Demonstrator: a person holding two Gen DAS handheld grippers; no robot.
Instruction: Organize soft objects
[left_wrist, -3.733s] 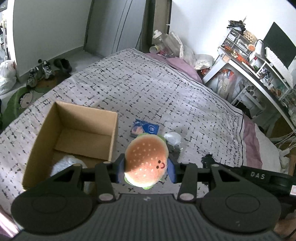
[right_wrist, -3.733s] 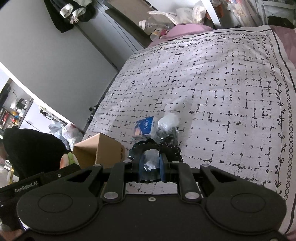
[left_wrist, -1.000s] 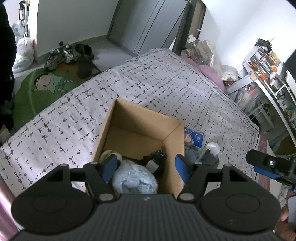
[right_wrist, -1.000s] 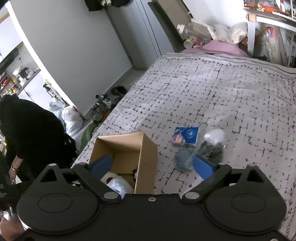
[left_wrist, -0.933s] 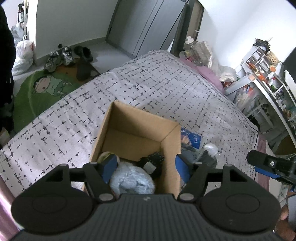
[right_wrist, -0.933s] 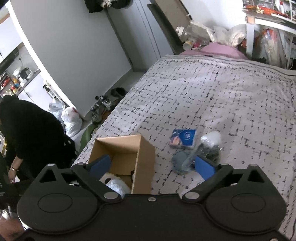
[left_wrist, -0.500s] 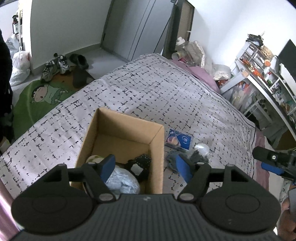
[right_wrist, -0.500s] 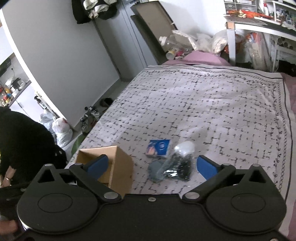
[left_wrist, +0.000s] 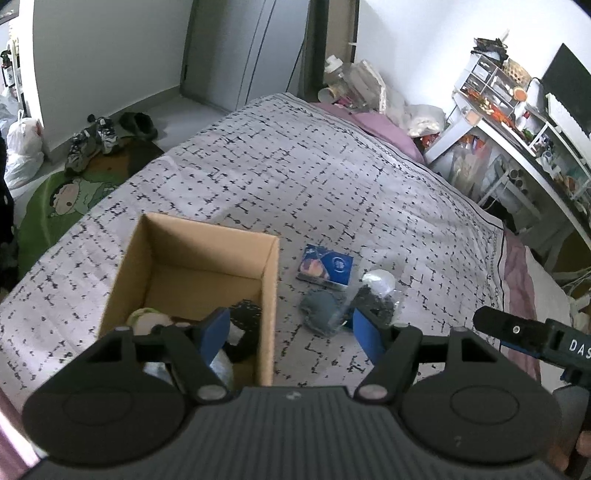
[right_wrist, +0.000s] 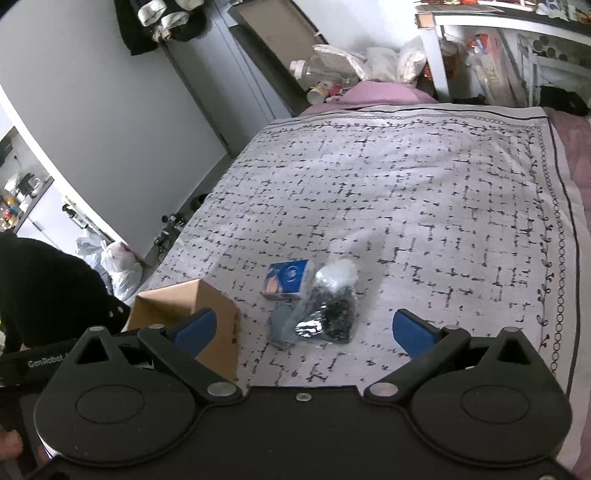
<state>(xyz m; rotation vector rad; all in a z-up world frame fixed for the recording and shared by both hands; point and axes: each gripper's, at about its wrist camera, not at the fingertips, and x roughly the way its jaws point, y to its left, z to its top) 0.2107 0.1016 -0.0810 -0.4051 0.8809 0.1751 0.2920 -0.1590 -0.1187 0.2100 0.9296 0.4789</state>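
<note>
Right wrist view: right gripper (right_wrist: 301, 328) splayed wide, nothing between its pads, hovering above a clear plastic bag of dark items (right_wrist: 330, 312). Blue packet (right_wrist: 286, 277) lies touching the bag's far side; grey round pad (right_wrist: 281, 326) tucked against its left. Cardboard box (right_wrist: 218, 314) sits left of the bag, already holding soft things. Left gripper (left_wrist: 290, 338) also released, empty, straddling the box's right wall. Step, as I judge it: between drops, reaching for the next piece. Next move needs descent over the bag and a gentle pinch.

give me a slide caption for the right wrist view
Open right gripper above a clear bag and blue packet on the bed, beside the cardboard box.
</note>
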